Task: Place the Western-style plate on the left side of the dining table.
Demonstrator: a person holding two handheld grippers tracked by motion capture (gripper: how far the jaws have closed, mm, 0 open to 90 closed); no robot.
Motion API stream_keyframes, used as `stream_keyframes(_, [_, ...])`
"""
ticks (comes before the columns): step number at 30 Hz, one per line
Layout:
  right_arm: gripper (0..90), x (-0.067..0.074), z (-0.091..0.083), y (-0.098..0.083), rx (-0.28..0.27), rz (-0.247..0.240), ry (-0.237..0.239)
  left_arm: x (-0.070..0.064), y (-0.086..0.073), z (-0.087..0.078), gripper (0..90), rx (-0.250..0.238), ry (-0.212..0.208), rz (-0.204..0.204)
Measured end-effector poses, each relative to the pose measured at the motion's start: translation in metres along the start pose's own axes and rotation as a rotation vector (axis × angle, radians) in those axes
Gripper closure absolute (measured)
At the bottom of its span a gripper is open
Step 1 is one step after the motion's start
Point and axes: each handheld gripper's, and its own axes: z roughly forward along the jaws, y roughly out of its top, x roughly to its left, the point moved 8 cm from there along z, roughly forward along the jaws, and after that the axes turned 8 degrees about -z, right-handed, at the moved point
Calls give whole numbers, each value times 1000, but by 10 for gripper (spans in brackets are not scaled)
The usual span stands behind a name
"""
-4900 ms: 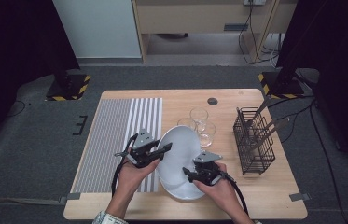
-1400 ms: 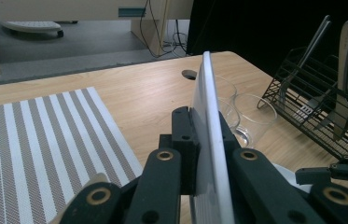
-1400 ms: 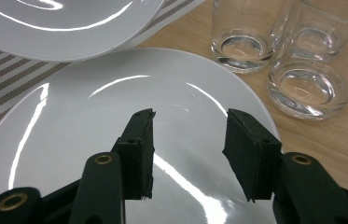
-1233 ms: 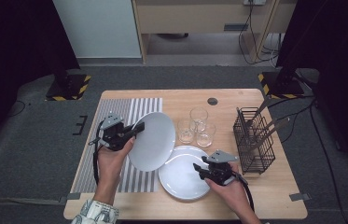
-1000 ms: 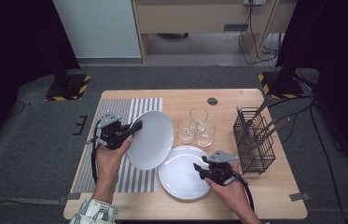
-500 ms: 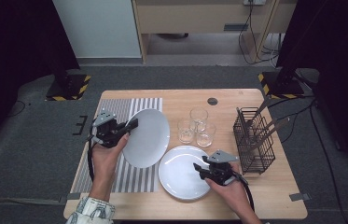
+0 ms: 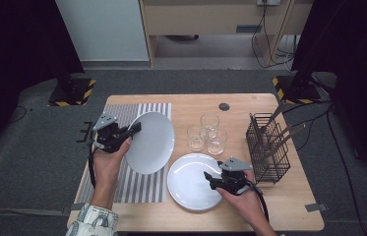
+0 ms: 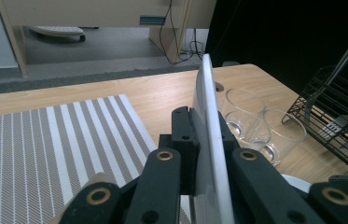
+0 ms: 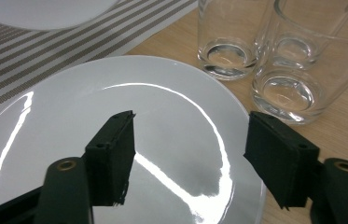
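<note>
Partly behind tool jaws, lifted plate (image 8: 207,135)

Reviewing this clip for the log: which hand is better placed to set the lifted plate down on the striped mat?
Left. The left gripper is shut on the lifted plate, tilted right above the striped mat. The right gripper has just been opening, nothing between its pads, over the flat plate on the table.

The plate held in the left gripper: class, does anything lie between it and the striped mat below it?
Nothing visible does. The left gripper clamps the plate by its rim, tilted on edge above the striped mat, and the mat beneath is bare. The second plate and the glasses sit off to the side.
</note>
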Motion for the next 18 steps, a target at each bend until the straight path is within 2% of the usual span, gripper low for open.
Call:
stream_keyframes(4, [240,-1,0,1,-3,5,-14,2,3,1,852,-5,6,-1])
stream_keyframes(12, [228,0,0,0,1,6,-15,8,6,6,852,1,14,1])
stream_keyframes(18, [226,3,1,-1,3,-12,-13,12,10,13,853,-3,16,-4])
